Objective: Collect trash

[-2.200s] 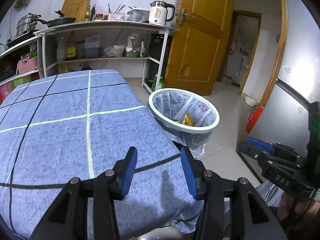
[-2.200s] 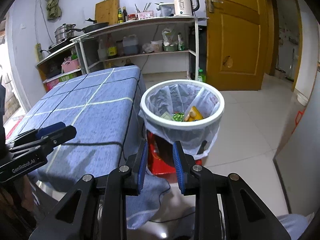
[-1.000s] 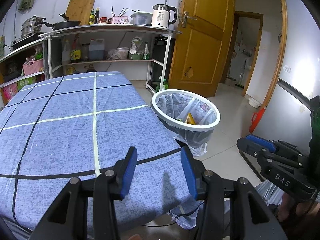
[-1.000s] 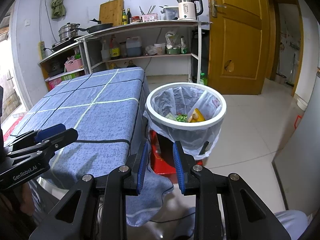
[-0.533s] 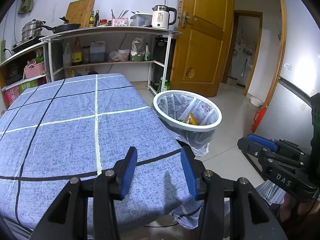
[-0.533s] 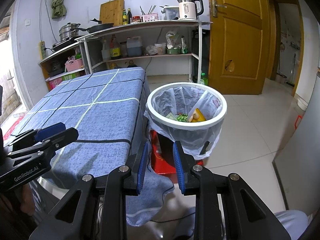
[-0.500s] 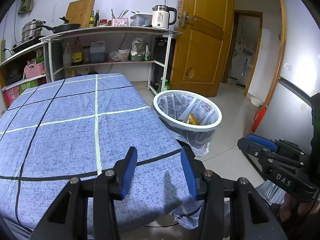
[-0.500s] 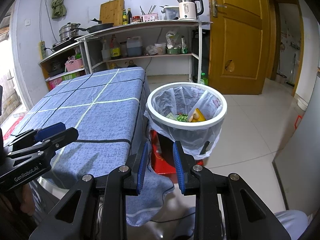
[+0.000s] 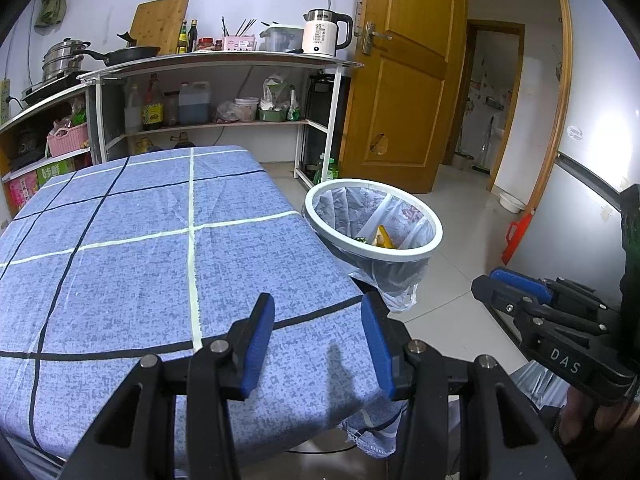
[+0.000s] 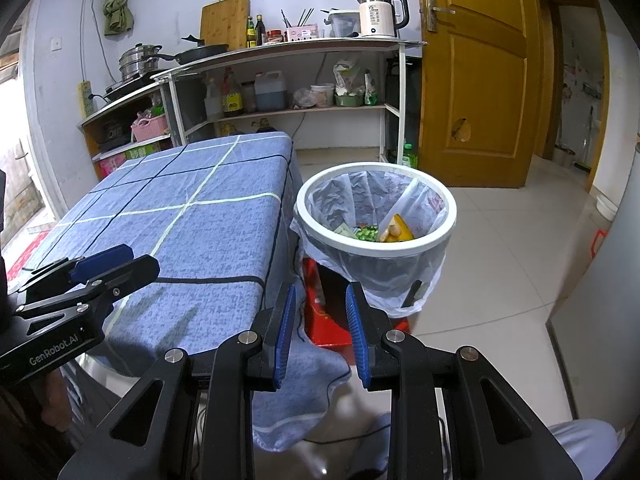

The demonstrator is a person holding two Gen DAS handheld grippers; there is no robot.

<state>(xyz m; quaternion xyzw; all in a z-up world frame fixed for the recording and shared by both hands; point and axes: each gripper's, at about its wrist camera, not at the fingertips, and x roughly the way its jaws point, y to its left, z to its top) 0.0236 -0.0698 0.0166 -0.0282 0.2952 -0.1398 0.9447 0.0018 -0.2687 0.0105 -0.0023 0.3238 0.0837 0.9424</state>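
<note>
1. Tabletop, blue checked cloth, bare of trash in both views; probably cleared already.
2. Left gripper over the near tabletop edge, jaws wide apart, holding nothing; likely parked at rest.
3. Right gripper off the tabletop corner, above the floor, jaws partly open, empty, aimed toward the bin.
4. Bin, white rim, bag-lined, just beside the tabletop's right edge, raised on a red stool for easy dropping.
5. Trash down inside the bin: green and yellow wrappers.

A home kitchen. A shelf rack holds an electric kettle, frying pan, and oil bottles. A wooden door stands beside it.
</note>
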